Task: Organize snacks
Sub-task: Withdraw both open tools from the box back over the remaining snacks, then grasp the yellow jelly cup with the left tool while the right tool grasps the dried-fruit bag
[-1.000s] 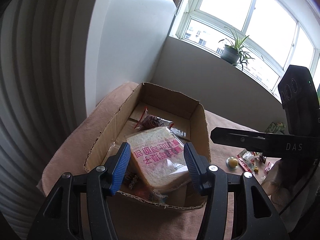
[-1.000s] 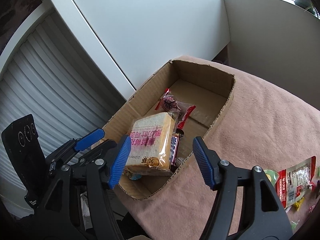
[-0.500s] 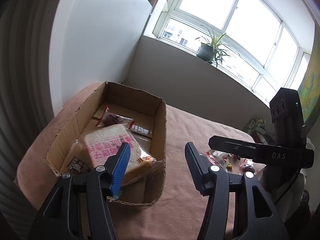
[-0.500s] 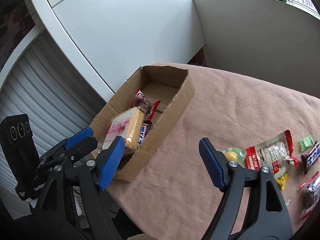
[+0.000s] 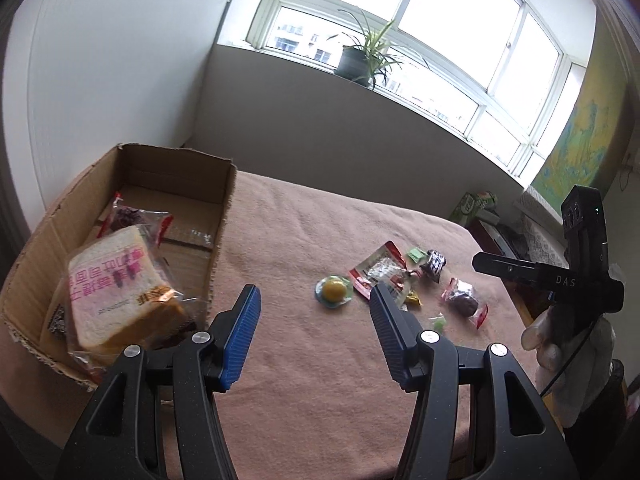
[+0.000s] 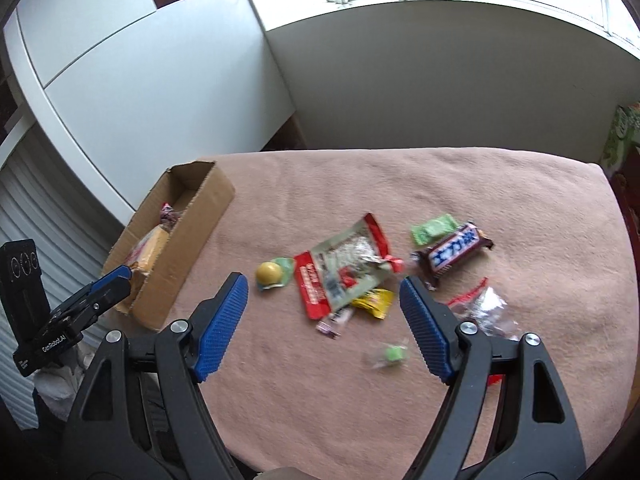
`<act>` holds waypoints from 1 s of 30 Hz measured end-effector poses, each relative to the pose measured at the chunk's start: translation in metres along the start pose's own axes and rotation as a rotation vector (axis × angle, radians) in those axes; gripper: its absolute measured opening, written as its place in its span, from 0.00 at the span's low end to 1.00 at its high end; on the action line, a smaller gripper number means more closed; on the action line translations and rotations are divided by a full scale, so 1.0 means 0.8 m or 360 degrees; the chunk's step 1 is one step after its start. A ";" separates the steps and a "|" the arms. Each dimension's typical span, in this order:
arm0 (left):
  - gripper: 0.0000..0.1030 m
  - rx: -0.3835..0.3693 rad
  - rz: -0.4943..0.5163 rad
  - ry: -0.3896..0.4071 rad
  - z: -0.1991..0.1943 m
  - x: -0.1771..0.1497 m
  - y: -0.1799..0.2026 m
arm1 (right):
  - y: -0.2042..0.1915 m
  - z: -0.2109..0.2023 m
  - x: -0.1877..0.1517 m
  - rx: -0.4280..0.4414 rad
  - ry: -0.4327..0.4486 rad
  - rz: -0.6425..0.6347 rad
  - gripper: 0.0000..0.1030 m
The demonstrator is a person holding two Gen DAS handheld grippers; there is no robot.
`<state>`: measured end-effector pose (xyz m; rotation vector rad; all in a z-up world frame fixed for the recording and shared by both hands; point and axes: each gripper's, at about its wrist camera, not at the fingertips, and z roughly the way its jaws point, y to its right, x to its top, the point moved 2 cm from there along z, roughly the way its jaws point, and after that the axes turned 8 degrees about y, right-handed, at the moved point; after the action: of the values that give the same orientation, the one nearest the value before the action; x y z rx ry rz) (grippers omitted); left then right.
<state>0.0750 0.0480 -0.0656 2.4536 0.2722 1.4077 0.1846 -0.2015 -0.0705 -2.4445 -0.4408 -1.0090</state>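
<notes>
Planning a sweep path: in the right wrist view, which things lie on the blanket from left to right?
cardboard box → yellow ball candy → red-edged snack pouch → green packet → chocolate bar

small green candy (image 6: 393,353) blurred, box (image 6: 188,236) contents half-hidden

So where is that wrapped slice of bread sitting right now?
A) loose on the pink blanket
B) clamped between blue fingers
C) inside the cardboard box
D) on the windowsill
C: the wrapped bread slice lies inside the cardboard box, with other packets, while both grippers are empty.
</notes>
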 end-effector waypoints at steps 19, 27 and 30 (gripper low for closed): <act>0.54 0.0012 0.0278 -0.0272 0.118 -0.031 0.045 | 0.110 0.010 -0.041 -0.0366 -0.0123 -0.0091 0.79; 0.54 0.0040 0.0292 -0.0351 0.142 -0.035 0.038 | 0.108 0.040 -0.046 -0.0378 -0.0225 -0.0223 0.79; 0.54 0.0073 0.0273 -0.0373 0.148 -0.036 0.032 | 0.111 0.050 -0.047 -0.0376 -0.0255 -0.0242 0.79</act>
<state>0.1635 -0.0043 -0.1359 2.7036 0.0431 1.1709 0.2222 -0.2597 -0.1478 -2.7515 -0.5986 -0.9778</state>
